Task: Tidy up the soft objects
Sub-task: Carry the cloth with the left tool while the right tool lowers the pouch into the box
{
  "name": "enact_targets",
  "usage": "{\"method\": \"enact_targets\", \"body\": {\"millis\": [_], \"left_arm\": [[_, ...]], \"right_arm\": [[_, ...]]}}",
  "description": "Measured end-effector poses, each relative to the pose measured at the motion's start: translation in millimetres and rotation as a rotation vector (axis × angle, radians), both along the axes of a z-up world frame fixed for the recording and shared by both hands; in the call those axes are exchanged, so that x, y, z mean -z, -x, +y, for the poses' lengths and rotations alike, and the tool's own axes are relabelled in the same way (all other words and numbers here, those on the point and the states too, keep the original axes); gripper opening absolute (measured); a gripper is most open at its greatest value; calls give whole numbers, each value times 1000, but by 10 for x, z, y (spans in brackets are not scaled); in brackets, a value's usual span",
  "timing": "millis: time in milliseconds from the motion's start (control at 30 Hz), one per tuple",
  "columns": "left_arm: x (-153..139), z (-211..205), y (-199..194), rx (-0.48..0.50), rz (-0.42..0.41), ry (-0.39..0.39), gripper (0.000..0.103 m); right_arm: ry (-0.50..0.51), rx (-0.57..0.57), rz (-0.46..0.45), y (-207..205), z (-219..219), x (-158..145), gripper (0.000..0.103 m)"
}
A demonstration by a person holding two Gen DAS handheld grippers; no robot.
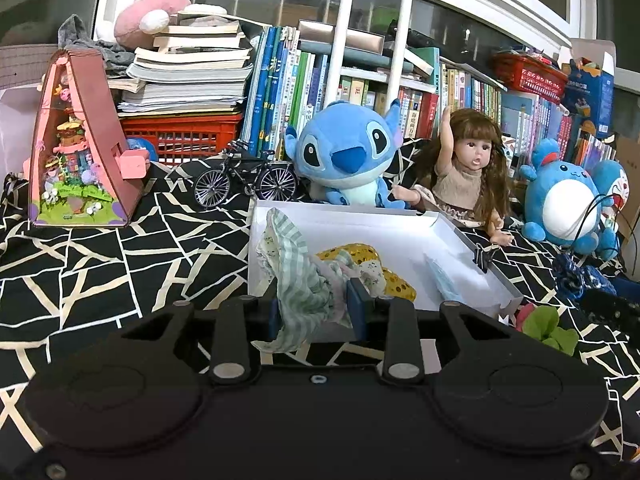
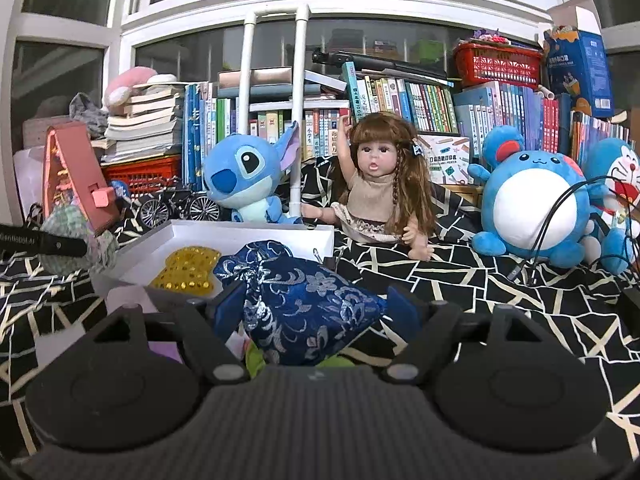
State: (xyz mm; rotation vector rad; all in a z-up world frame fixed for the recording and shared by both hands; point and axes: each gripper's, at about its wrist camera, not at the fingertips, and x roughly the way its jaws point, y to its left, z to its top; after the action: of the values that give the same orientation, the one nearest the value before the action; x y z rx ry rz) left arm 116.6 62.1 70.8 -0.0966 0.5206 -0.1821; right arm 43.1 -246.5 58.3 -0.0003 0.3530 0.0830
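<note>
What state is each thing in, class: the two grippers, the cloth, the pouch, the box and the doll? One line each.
Left gripper: shut on the checked cloth.
Checked cloth: pinched, crumpled, hanging over the box.
Right gripper: fingers shut on the blue pouch.
Blue pouch: held.
White box: open, no lid.
Doll: sitting, one arm raised.

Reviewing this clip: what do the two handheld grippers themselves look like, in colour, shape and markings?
Both are black, with linkage arms, silver pivot pins and blue finger pads. The left gripper has a smooth matte body with round side housings. The right gripper has a ribbed centre panel. No hands or sleeves show.
</note>
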Motion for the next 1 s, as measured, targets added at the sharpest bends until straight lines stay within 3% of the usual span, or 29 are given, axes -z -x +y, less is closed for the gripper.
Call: {"method": "enact_targets", "body": {"millis": [667,1000], "left_arm": [[39,-171,-562,-8,77,25,31],[223,-330,-884,-21,122,-7,31]], "right_arm": [[-42,-62,29,-738,105,-177,77],[-69,-89,125,-1244,247,-37,78]]}}
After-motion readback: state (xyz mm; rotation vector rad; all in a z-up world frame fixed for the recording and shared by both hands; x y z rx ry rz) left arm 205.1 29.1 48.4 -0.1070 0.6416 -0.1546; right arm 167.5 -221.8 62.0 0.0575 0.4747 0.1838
